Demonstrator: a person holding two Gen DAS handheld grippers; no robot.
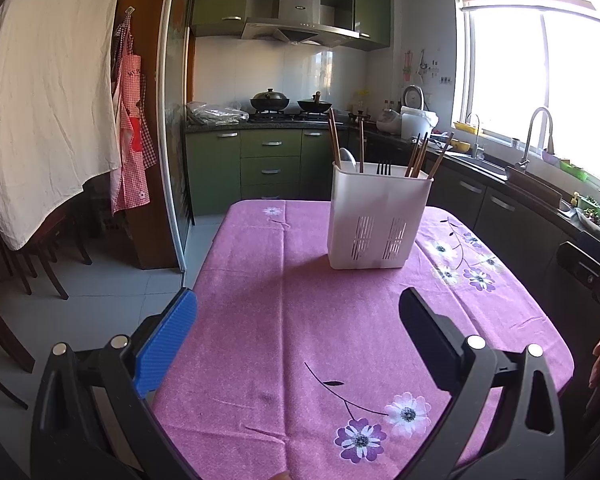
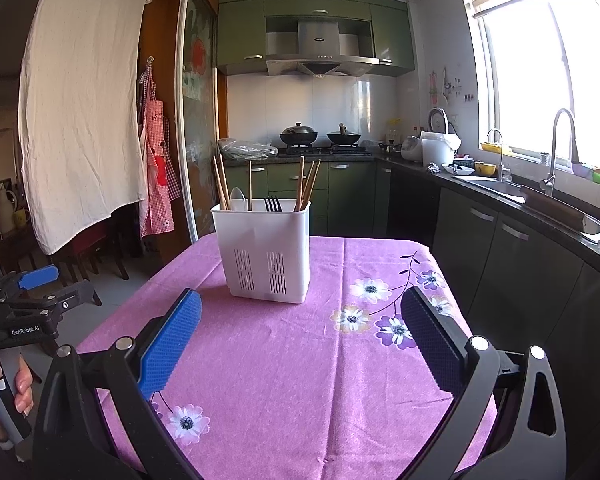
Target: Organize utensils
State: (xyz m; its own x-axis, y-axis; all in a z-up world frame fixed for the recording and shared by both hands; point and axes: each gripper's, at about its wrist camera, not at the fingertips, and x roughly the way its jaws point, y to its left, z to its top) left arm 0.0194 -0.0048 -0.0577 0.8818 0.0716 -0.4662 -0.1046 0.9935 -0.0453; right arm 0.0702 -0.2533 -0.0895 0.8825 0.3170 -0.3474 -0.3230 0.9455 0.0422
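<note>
A white plastic utensil holder stands upright on the pink flowered tablecloth, toward the table's far side. Several wooden chopsticks, a white spoon and a black fork stick out of it. My left gripper hovers open over the near part of the table, nothing between its fingers. My right gripper is open too, short of the holder. The left gripper also shows at the left edge of the right wrist view, held by a hand.
A white cloth and a red checked apron hang at the left, with chairs below. Green kitchen cabinets, a stove with two woks and a counter with a sink and tap run behind and to the right.
</note>
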